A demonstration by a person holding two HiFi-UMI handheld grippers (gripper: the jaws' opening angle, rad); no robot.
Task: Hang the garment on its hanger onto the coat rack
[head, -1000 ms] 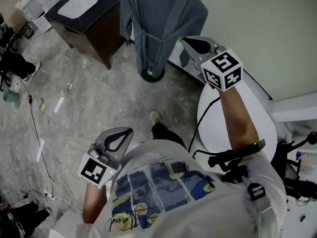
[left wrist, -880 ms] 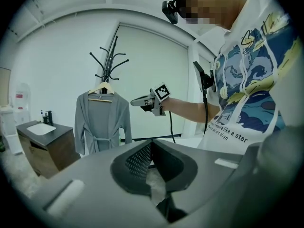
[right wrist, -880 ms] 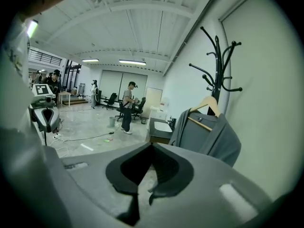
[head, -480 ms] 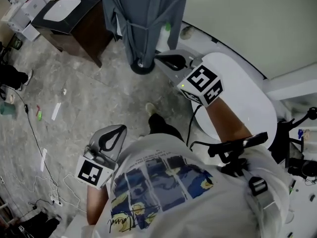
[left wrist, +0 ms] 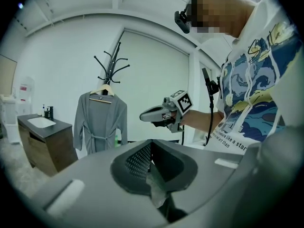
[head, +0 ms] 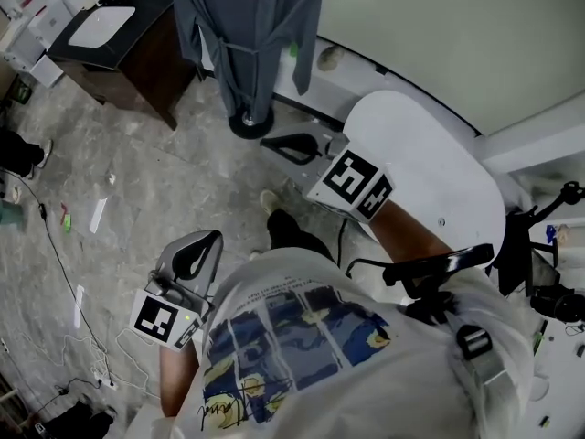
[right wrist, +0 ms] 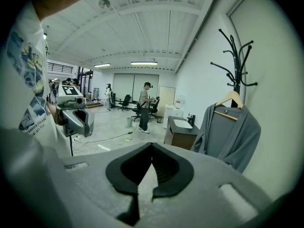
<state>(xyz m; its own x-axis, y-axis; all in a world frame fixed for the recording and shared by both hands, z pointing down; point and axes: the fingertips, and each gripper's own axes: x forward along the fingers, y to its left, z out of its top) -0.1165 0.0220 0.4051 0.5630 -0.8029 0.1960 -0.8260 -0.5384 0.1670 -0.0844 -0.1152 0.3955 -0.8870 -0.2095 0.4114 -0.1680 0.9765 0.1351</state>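
Note:
A grey robe [head: 247, 26] hangs on a wooden hanger [right wrist: 231, 101] from the black coat rack [right wrist: 236, 56], whose round base [head: 249, 122] stands on the floor. My right gripper [head: 279, 144] is shut and empty. It hovers low in front of the rack base, apart from the robe. My left gripper [head: 196, 256] is held close to my body at the lower left, shut with nothing in it. In the left gripper view the robe [left wrist: 100, 122] hangs straight ahead, with the right gripper [left wrist: 154, 114] to its right. The right gripper view has the robe [right wrist: 228, 134] at the right.
A dark cabinet with a white basin [head: 110, 35] stands left of the rack. A white round table [head: 430, 172] is on my right. Cables [head: 64, 245] and small litter lie on the grey floor. People [right wrist: 145, 106] stand far off in the room.
My right gripper has come down and back from beside the robe toward my body. The robe stays on the rack. The left gripper has barely moved.

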